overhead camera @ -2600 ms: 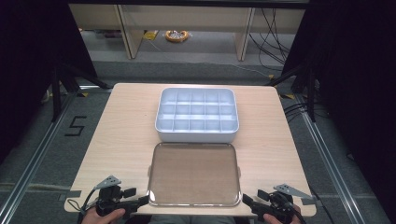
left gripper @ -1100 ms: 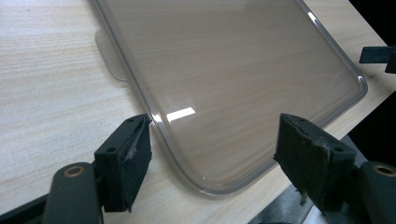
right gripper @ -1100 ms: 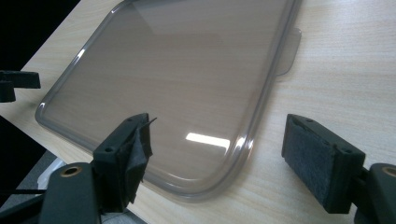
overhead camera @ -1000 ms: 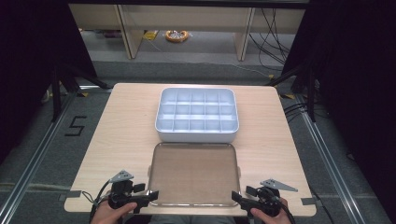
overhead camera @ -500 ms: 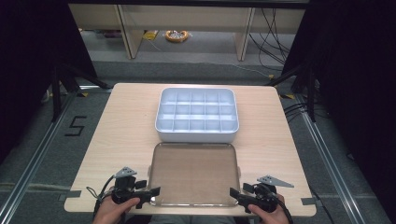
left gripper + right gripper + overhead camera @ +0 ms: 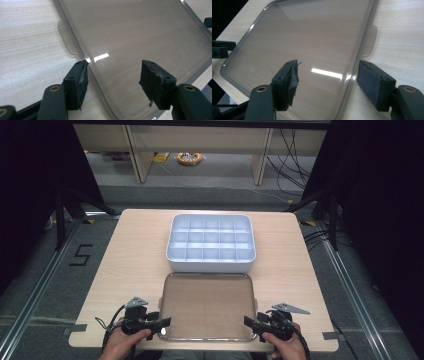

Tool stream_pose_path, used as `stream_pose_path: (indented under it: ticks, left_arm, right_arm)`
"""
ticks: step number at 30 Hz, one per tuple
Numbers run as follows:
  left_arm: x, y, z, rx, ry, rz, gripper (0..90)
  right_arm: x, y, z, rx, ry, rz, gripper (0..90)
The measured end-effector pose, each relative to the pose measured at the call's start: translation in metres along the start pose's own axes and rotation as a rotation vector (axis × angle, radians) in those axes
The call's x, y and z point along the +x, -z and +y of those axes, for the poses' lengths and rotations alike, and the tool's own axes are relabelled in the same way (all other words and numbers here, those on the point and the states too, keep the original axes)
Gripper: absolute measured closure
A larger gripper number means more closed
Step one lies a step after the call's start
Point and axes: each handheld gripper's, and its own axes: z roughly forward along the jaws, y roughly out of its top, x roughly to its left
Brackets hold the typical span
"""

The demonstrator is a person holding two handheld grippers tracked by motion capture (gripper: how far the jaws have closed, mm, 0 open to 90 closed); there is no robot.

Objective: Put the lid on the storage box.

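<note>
A clear, smoky plastic lid [image 6: 207, 305] lies flat near the table's front edge, with a small tab [image 6: 66, 37] on each side. Behind it stands a white compartment box [image 6: 211, 242], its cells empty. My left gripper [image 6: 162, 322] is open at the lid's front-left corner. In the left gripper view the left gripper [image 6: 113, 80] straddles the lid's [image 6: 140, 32] left rim. My right gripper [image 6: 248, 321] is open at the front-right corner. In the right gripper view the right gripper [image 6: 329, 80] straddles the lid's [image 6: 307, 35] right rim. Neither holds anything.
The wooden table [image 6: 135, 250] has bare strips left and right of the box and lid. Its front edge runs just under my hands. Beyond the far edge the floor holds shelf legs, cables and an orange coil [image 6: 189, 158].
Both grippers have moved inward from the table's front corners to the lid's front corners, and their jaws now straddle its side rims. Lid and box have not moved.
</note>
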Motion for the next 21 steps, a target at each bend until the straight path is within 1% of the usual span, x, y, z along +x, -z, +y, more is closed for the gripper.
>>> stream_pose_path:
  ticks: [2, 3, 4, 5, 6, 7, 10, 11, 12, 13, 14, 15, 16, 17, 18, 19, 20, 21]
  left_arm:
    - [0.002, -0.001, 0.001, -0.008, 0.015, -0.003, 40.1]
    - [0.002, -0.001, 0.001, -0.008, 0.015, -0.003, 40.0]
    - [0.002, -0.001, 0.001, -0.013, 0.019, -0.006, 40.0]
    - [0.002, -0.001, 0.001, -0.006, 0.013, -0.005, 39.9]
    - [0.001, -0.001, 0.0, -0.01, 0.015, -0.002, 39.6]
    - [0.001, -0.001, 0.0, -0.007, 0.013, -0.001, 39.3]
    - [0.001, -0.001, 0.0, -0.005, 0.007, 0.001, 39.3]
    - [0.001, -0.001, 0.0, -0.006, 0.005, 0.001, 39.3]
    - [0.001, -0.001, 0.0, -0.006, 0.003, 0.003, 39.3]
    - [0.0, -0.001, -0.001, -0.008, 0.008, 0.002, 39.2]
    - [0.0, -0.001, -0.001, -0.008, 0.008, 0.002, 39.2]
    - [-0.001, -0.001, -0.001, -0.006, 0.01, 0.001, 39.2]
    - [0.0, -0.001, -0.001, -0.008, -0.011, 0.007, 39.2]
    - [0.002, -0.001, 0.0, -0.013, -0.037, 0.017, 39.1]
    - [0.002, -0.001, 0.0, -0.013, -0.037, 0.017, 39.1]
    - [0.0, 0.0, -0.001, 0.002, -0.013, 0.006, 39.1]
    - [-0.002, -0.001, -0.002, -0.003, 0.003, 0.008, 39.1]
    - [-0.002, 0.0, -0.002, 0.0, 0.0, 0.007, 38.7]
  right_arm:
    - [-0.003, -0.002, 0.001, 0.005, -0.001, -0.001, 34.3]
    - [-0.001, -0.002, 0.0, 0.008, -0.055, 0.005, 34.2]
    - [-0.006, -0.003, 0.001, -0.006, -0.042, -0.003, 34.2]
    - [-0.007, -0.004, 0.001, -0.024, -0.06, 0.014, 34.2]
    - [-0.008, -0.002, 0.001, -0.019, -0.086, 0.017, 34.3]
    - [-0.006, -0.002, 0.0, -0.021, -0.136, 0.026, 34.3]
    - [-0.009, -0.001, 0.0, -0.03, -0.139, 0.037, 34.4]
    - [-0.011, -0.003, -0.002, -0.046, -0.168, 0.045, 35.9]
    - [-0.011, -0.003, -0.002, -0.046, -0.168, 0.045, 35.9]
    - [-0.01, 0.001, -0.002, -0.041, -0.263, 0.057, 38.4]
    - [-0.011, 0.001, -0.003, -0.041, -0.278, 0.067, 39.3]
    - [-0.016, 0.001, -0.004, -0.061, -0.234, 0.074, 40.1]
    - [-0.013, 0.003, -0.004, -0.047, -0.307, 0.078, 40.5]
    - [-0.01, 0.004, -0.004, -0.043, -0.362, 0.093, 41.2]
    - [-0.012, 0.002, -0.004, -0.058, -0.347, 0.086, 42.4]
    - [-0.012, 0.004, -0.004, -0.038, -0.353, 0.065, 44.0]
    - [-0.011, 0.005, -0.004, -0.028, -0.359, 0.067, 44.7]
    - [-0.012, 0.005, -0.004, -0.026, -0.37, 0.095, 45.5]
